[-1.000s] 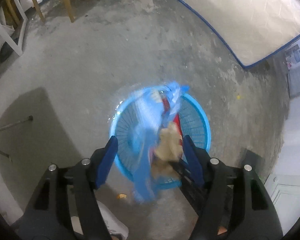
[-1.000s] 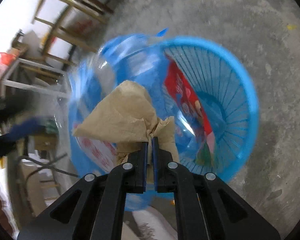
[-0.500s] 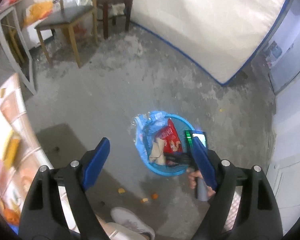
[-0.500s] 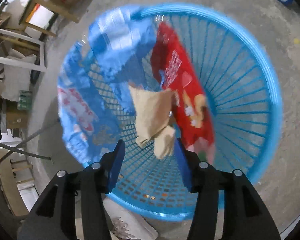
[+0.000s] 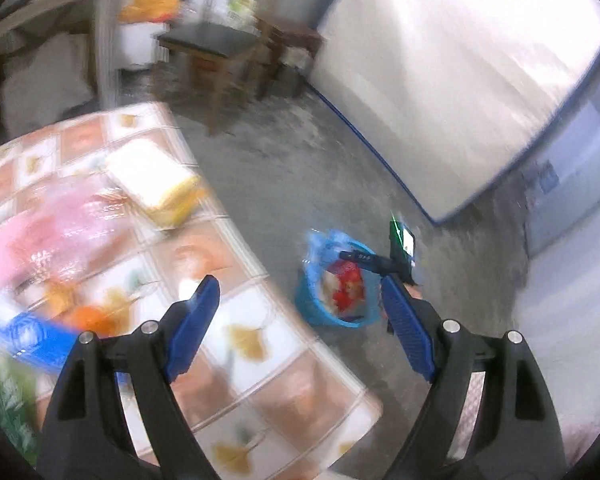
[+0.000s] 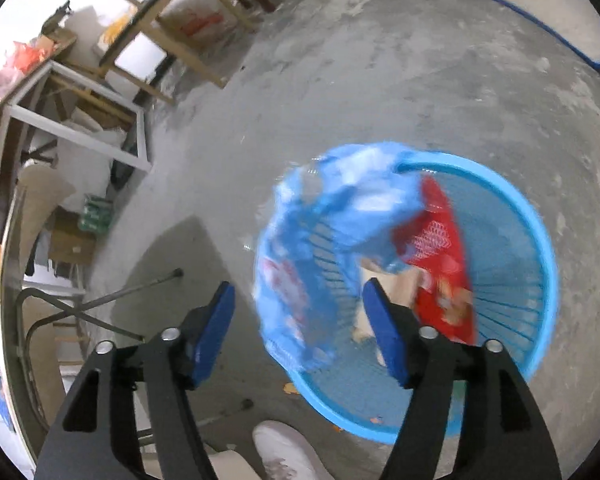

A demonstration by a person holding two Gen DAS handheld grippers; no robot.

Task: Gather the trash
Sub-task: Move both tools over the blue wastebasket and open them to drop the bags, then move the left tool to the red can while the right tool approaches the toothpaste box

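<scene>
A blue plastic basket [image 6: 540, 240] stands on the concrete floor; it also shows in the left wrist view [image 5: 312, 316]. It holds a blue plastic bag [image 6: 340, 200], a red snack wrapper [image 6: 440, 248] and a crumpled brown paper [image 6: 404, 284]. My right gripper [image 6: 300, 316] is open and empty just above the basket's left side. My left gripper [image 5: 300, 316] is open and empty, raised over the edge of a table [image 5: 260, 340] with a tiled cloth. On that table lie a pink plastic bag [image 5: 40, 232], a yellow and white pack [image 5: 156, 184] and orange scraps [image 5: 92, 316], all blurred.
A white mattress [image 5: 440, 80] with blue trim leans on the wall. Wooden chairs [image 5: 228, 52] and a metal-framed table [image 6: 80, 120] stand at the back. A white shoe [image 6: 284, 452] is near the basket. A folding table leg [image 6: 112, 296] crosses the floor.
The brown paper dropped from my right gripper into the basket and that gripper opened and pulled back. My left gripper rose and swung left, from above the basket to over the table.
</scene>
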